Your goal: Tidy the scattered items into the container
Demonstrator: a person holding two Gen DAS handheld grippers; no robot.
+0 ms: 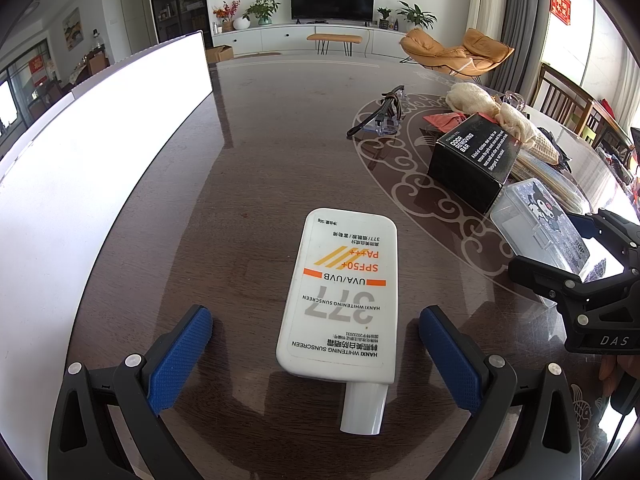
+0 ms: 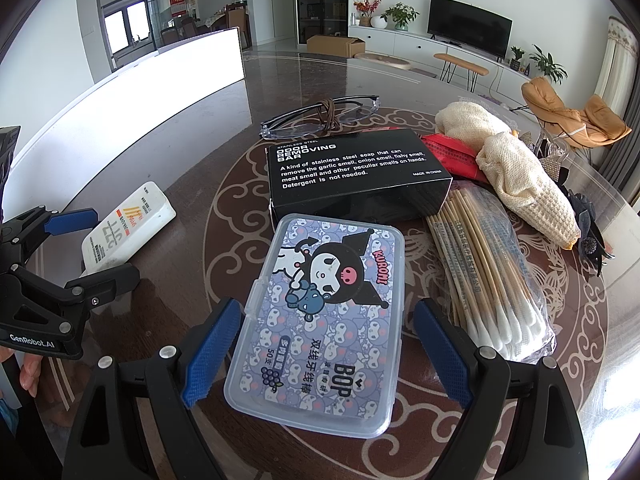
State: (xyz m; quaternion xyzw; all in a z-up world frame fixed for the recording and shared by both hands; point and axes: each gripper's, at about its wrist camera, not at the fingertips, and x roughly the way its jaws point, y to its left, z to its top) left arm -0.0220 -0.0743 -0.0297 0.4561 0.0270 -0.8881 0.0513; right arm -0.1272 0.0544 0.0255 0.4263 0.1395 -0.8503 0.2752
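A flat white plastic sunscreen tube (image 1: 340, 300) lies label-up; nearby, a clear cartoon-printed floss-pick box (image 2: 324, 312) lies flat against a black cardboard box (image 2: 356, 172).

Dark glossy table (image 1: 256, 168) with pale scroll inlay. Background: black television (image 1: 332, 1) on a white cabinet (image 1: 280, 36), potted plants (image 1: 262, 10) beside it, orange lounge chair (image 1: 456, 52) at right, cardboard box (image 2: 335, 45) on the floor
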